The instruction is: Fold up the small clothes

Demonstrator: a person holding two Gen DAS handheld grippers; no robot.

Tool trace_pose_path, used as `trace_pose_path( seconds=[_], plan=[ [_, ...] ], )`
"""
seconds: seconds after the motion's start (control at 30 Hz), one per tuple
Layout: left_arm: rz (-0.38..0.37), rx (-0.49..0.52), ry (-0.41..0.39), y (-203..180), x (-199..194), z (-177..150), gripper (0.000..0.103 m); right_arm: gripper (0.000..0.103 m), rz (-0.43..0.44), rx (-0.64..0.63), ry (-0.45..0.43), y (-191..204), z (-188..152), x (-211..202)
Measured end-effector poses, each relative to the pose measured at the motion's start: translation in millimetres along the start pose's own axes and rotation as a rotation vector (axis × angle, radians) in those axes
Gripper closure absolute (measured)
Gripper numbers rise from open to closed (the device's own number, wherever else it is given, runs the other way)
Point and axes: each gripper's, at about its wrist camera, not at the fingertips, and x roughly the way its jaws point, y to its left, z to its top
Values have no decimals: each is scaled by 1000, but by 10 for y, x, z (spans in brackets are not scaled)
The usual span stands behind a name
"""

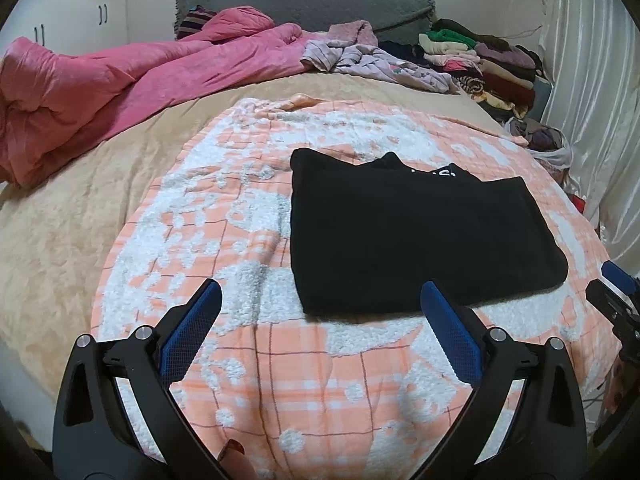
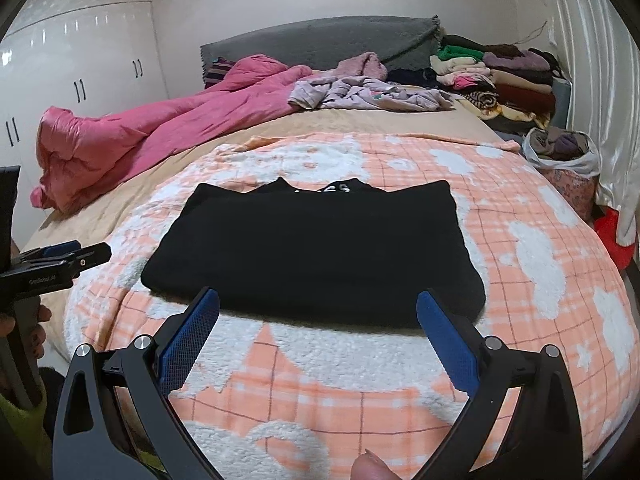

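Bedroom with a beige-covered bed, on which a fluffy orange-and-white checked blanket carries a black garment folded into a rough rectangle, lying flat at the blanket's middle. Left gripper and right gripper both hover near its front edge with blue-padded fingers spread wide, holding nothing. Risk, as judged: pinching only the top layer would drag the stacked folds apart on the plush pile

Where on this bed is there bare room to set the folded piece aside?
Free: the peach checked blanket right of the black garment, and the beige sheet between blanket and pink duvet. Crowded: the headboard end, with lilac clothes and folded stacks.
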Motion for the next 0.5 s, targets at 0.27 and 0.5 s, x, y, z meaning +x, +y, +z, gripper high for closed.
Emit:
trace_pose_path(
  seconds=[0.27,0.5],
  plan=[
    [5,-4,6,74,-50,-46,10,4,15,-33,9,141,-3,11],
    [9,-4,14,150,-122,-138,10,4,35,-60,2,267,3,-20]
  ],
)
